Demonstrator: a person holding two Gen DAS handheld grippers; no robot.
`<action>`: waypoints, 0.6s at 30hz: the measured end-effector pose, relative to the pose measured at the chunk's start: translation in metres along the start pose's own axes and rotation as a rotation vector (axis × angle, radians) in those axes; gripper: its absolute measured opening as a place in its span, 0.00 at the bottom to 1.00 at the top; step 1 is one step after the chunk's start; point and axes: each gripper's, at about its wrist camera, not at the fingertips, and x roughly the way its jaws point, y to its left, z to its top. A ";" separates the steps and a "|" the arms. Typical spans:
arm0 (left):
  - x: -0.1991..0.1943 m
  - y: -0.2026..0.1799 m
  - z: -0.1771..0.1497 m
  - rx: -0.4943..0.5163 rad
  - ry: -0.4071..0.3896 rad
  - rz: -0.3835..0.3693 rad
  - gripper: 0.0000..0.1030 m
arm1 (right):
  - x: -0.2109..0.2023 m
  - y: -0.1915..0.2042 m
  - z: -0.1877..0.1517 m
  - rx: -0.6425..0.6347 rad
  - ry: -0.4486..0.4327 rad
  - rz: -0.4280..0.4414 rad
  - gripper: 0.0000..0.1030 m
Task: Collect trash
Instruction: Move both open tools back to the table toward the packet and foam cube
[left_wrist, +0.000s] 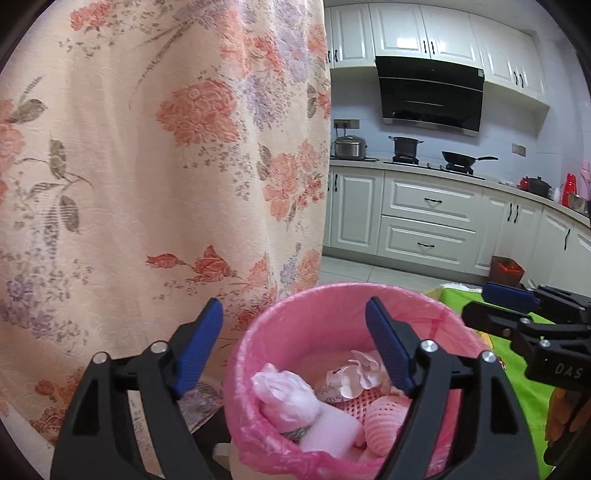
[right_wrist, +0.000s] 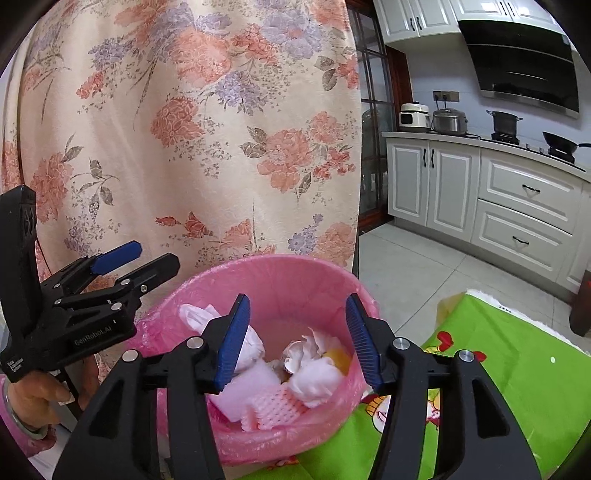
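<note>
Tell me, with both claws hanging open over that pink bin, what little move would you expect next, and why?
Probably both draw back from the bin toward the green tablecloth for more trash. The left gripper and right gripper are open with nothing between their fingers, while crumpled tissue and foam netting already lie inside the pink liner.
</note>
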 end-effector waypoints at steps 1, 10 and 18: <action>-0.003 0.001 0.000 -0.001 -0.004 0.006 0.80 | -0.003 0.000 -0.001 -0.002 -0.003 -0.002 0.51; -0.058 -0.007 -0.017 -0.087 -0.001 0.021 0.95 | -0.068 -0.005 -0.028 0.041 -0.025 -0.049 0.55; -0.095 -0.058 -0.047 -0.079 0.068 -0.103 0.95 | -0.138 -0.024 -0.066 0.104 -0.035 -0.144 0.59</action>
